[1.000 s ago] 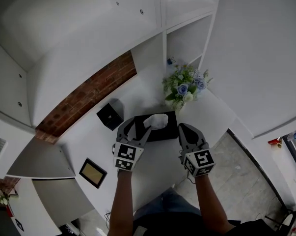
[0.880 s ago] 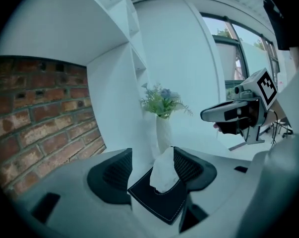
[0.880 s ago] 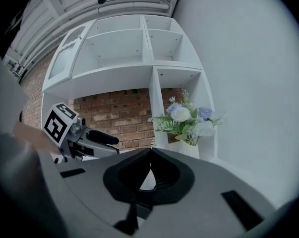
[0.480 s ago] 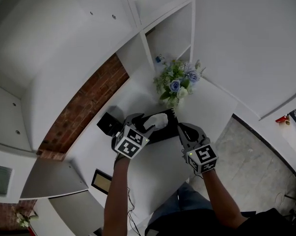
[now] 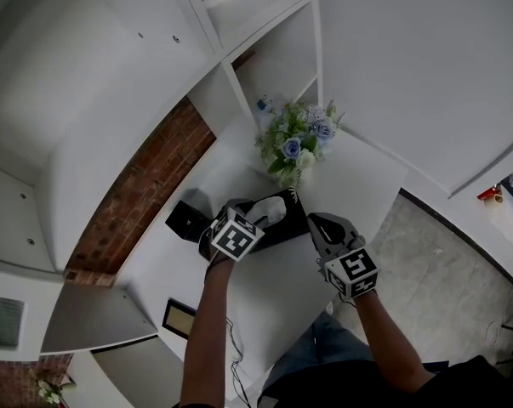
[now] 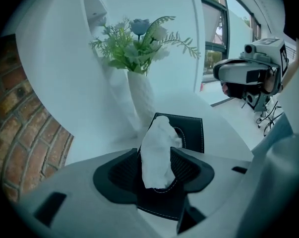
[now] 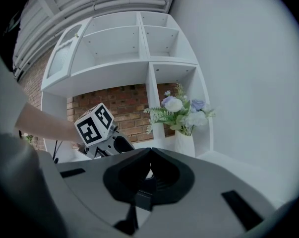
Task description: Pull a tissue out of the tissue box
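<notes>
- Left gripper view: my left claw (image 6: 154,157) straddles the tissue (image 6: 156,148) rising from the black tissue box (image 6: 189,129); jaws apart, just been closing, not visibly pinching.
- I'd judge it light, limp, easily torn; grip mid-tuft.
- Nearby: the flower vase (image 6: 139,95) stands just behind; my right claw (image 7: 149,152), jaws together, hangs aside.

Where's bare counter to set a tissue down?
Bare: the counter corner right of the flowers, and the front stretch between picture frame and tissue box. Crowded: tissue box, small black box and flowers sit bunched together.
</notes>
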